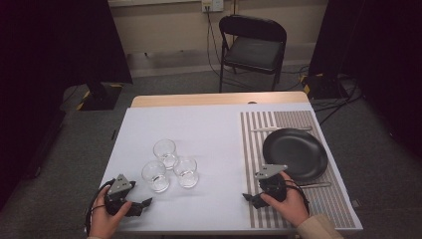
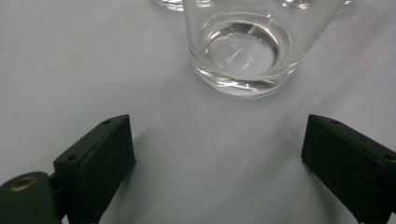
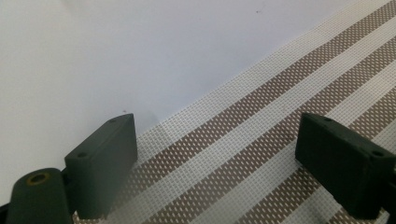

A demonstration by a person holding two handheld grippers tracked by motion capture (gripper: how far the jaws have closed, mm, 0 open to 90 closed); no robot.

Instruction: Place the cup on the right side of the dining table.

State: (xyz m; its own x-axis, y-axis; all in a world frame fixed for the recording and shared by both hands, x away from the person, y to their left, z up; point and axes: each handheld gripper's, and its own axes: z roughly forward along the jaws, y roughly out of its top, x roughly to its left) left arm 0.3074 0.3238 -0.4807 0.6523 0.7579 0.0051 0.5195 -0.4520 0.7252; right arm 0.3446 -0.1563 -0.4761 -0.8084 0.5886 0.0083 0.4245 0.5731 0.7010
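High view: three glasses (image 1: 169, 165) cluster left of centre on the table (image 1: 209, 134), probably for easy reach. The left gripper (image 1: 135, 206), at 7 o'clock from them, faces the nearest glass (image 2: 243, 51), jaws wide apart. The right gripper (image 1: 253, 198) rests low on the mat (image 1: 298, 209), also spread, empty.

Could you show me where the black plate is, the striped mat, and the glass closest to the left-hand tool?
black plate (image 1: 294, 152), high view, bare centre of the plate.
striped placemat (image 3: 261, 126), right gripper view, woven stripes between the jaws.
nearest glass (image 2: 243, 51), left gripper view, its thick base.
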